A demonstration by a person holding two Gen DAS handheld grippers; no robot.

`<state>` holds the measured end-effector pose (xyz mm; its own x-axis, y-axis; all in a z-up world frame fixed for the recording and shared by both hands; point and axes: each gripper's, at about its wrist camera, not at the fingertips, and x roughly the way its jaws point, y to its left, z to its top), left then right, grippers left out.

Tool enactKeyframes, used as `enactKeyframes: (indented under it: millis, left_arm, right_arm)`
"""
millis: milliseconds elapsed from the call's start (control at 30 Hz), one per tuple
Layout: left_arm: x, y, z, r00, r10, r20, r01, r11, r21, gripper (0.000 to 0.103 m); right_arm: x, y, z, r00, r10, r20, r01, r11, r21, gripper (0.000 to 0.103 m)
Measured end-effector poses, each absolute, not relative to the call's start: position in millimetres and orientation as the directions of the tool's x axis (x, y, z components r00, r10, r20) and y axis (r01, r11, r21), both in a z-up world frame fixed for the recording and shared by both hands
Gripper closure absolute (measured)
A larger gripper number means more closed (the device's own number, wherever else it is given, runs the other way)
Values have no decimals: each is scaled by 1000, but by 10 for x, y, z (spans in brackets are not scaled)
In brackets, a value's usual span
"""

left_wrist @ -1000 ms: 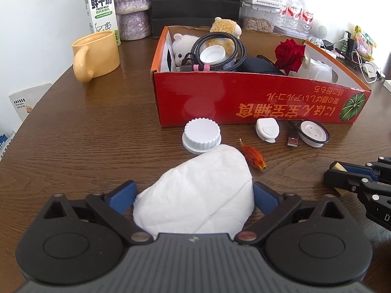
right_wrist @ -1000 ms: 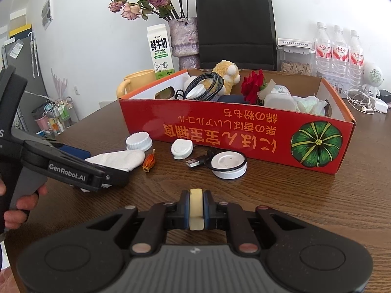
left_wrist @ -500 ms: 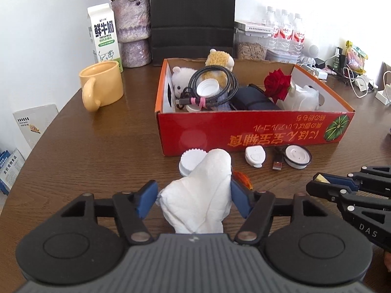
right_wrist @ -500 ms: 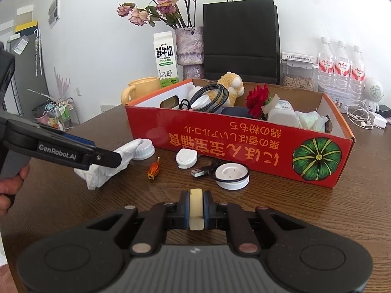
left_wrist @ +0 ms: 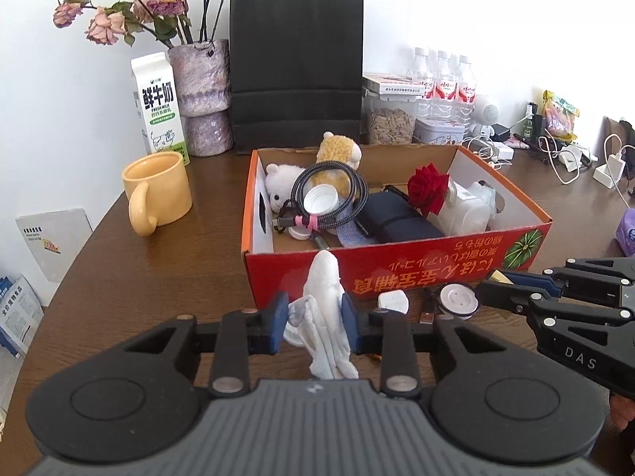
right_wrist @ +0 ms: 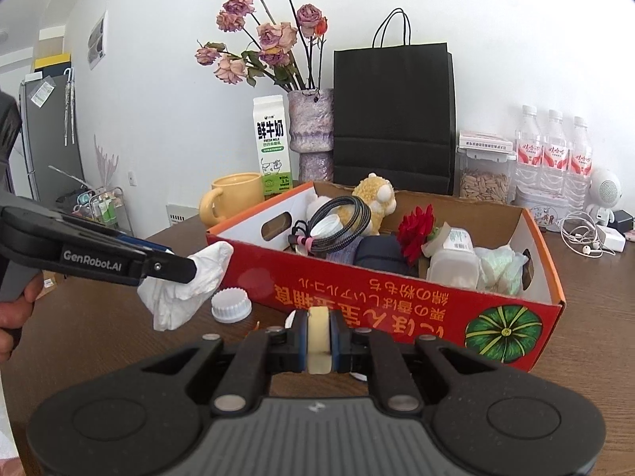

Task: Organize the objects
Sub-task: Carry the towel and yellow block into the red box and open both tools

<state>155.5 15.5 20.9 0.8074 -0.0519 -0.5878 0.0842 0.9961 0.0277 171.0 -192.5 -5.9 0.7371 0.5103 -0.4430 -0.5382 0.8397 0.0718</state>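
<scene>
Left gripper (left_wrist: 313, 323) fingers closing on white tissue (left_wrist: 326, 309), pinched and lifted clear of tabletop (left_wrist: 119, 277), likely headed for red box (left_wrist: 397, 273). Right gripper (right_wrist: 317, 337) fingers narrow, clamped on small cream block (right_wrist: 317, 339). Only the right view shows white cap (right_wrist: 231, 304) near the box; the left view alone shows round disc (left_wrist: 456, 300).
</scene>
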Motion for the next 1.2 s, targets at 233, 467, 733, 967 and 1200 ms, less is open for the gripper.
enactKeyframes:
  millis: [233, 467, 733, 967, 1200]
  left_arm:
    - [1561, 143, 397, 832, -36, -553, 73, 996, 45, 75]
    - [1654, 71, 644, 862, -40, -505, 79, 995, 56, 75]
    - [1997, -46, 756, 875, -63, -480, 87, 996, 30, 75]
    - [2410, -177, 685, 869, -89, -487, 112, 994, 18, 75]
    - [2874, -260, 487, 851, -111, -513, 126, 992, -6, 75]
  right_arm:
    - [1787, -1956, 90, 758, 516, -399, -537, 841, 65, 92]
    - [1907, -1956, 268, 782, 516, -350, -536, 843, 46, 92]
    - [2191, -1968, 425, 809, 499, -311, -515, 856, 35, 92]
    - [2585, -2006, 413, 822, 479, -308, -489, 871, 49, 92]
    - [2971, -2051, 309, 818, 470, -332, -480, 876, 57, 92]
